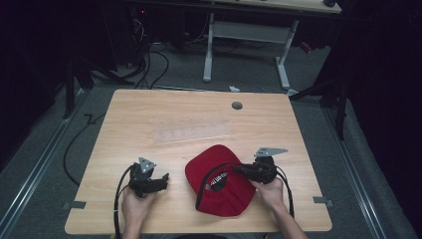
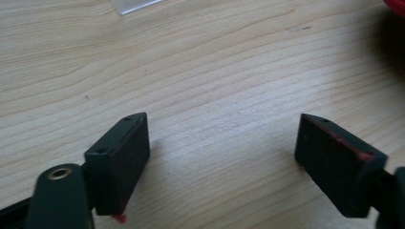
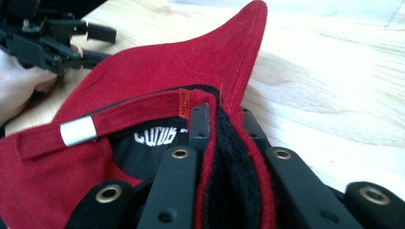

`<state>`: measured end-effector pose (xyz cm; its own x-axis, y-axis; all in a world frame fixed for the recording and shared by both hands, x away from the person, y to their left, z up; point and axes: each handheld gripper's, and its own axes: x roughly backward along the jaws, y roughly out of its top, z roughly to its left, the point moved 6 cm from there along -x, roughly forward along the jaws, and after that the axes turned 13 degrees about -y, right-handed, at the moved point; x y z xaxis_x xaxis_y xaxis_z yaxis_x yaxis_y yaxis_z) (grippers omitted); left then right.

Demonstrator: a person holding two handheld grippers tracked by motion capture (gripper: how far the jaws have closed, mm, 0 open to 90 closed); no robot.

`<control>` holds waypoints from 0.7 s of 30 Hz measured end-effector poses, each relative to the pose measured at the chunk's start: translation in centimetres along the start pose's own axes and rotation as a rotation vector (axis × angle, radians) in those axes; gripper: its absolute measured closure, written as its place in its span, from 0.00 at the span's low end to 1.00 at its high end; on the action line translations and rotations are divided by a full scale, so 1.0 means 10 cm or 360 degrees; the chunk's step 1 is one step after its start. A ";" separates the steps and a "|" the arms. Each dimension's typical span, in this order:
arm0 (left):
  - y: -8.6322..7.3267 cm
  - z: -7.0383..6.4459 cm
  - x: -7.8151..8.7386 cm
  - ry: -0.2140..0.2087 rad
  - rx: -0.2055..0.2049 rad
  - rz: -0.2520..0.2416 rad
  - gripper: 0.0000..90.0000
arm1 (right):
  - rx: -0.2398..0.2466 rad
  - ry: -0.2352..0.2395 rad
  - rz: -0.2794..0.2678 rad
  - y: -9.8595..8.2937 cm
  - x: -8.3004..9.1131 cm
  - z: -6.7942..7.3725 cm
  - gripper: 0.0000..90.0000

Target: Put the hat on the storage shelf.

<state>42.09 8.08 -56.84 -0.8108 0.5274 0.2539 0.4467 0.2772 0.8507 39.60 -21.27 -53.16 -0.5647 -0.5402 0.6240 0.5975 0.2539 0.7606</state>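
High view, left to right. A light wooden rectangular table (image 1: 149, 114) stands on a grey floor, and the person's forearms enter from the bottom edge. At the left, the left hand (image 1: 134, 203) holds the black two-jaw left gripper (image 1: 164, 178) low over the tabletop near the front edge, its jaws pointing toward the middle of the table. Behind the centre lies a clear flat plastic strip (image 1: 193, 132), well apart from both grippers. Farther back, a small round grey grommet (image 1: 237, 105) is set into the tabletop. Right of centre rests the red cloth baseball cap (image 1: 219, 199), turned so that its dark inner lining faces up, near the front edge of the table and just beside the left gripper without touching it. At the right, the right hand (image 1: 271, 191) holds the black two-jaw right gripper (image 1: 238, 170), which reaches leftward onto the cap's rim.

Left gripper view. The jaws of the left gripper (image 2: 222, 152) stand wide apart with bare wood grain between them; nothing is held. A corner of the plastic strip (image 2: 131, 5) shows at the top edge.

Right gripper view. The right gripper (image 3: 224, 138) is clamped on the cap (image 3: 157, 71), its jaws pressed against either side of the rim's red fabric and black sweatband. A red adjustment strap with a silver metal end piece (image 3: 79, 131) runs across the back opening, and white lettering shows on the lining. The left gripper (image 3: 102, 33) appears at the upper left.
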 end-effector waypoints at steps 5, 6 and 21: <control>0.00 -0.01 0.00 -0.0013 0.0003 0.0002 0.24 | -0.0005 -0.0021 -0.0030 0.07 0.07 -0.02 0.90; 0.00 -0.01 0.00 -0.0015 0.0002 0.0003 0.24 | -0.0006 -0.0022 -0.0030 0.08 0.08 -0.02 0.90; 0.00 -0.22 0.03 -0.0121 -0.0043 -0.0002 0.25 | -0.0097 -0.0026 -0.0046 0.17 0.18 -0.14 0.90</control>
<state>40.96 6.45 -55.75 -0.7798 0.5869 0.2178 0.4345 0.2570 0.8633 40.39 -22.97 -51.00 -0.5909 -0.5335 0.6051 0.6141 0.1889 0.7663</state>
